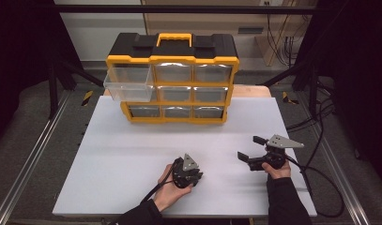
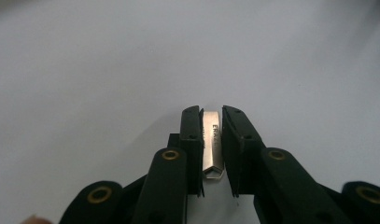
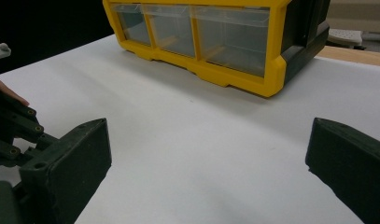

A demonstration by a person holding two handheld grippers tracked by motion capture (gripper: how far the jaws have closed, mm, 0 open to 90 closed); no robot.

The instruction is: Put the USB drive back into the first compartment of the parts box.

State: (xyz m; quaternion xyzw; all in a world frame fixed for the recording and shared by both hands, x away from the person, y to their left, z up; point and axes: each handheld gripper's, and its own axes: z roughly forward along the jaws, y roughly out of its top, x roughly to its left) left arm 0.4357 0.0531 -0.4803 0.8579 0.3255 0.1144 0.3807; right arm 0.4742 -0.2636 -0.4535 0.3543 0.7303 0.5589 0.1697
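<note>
I am pinching a small eraser [image 2: 212, 142] with the left gripper [image 1: 194, 176] low on the table [image 1: 132, 154], its long axis running along the jaws. My right gripper [image 1: 252, 148] is waiting nearby with jaws spread wide, and farther off the organizer's [image 1: 172, 77] top-left drawer [image 1: 129, 83] is standing pulled out, on the left gripper's side.

- A yellow-and-black drawer organizer [image 1: 172, 77] stands at the far side of the white table top [image 1: 132, 154]; a yellow carry handle [image 1: 174, 38] sits on its black lid; its front holds three rows of clear drawers
- The top-left clear drawer [image 1: 128, 83] is pulled out and overhangs the organizer's left side; the other drawers sit flush in their slots
- A strip of bare wooden tabletop [image 1: 254, 90] shows behind the white sheet, right of the organizer
- Black cables [image 1: 320, 117] lie on the grey floor at the right; metal rails [image 1: 31, 164] run along both sides of the table
</note>
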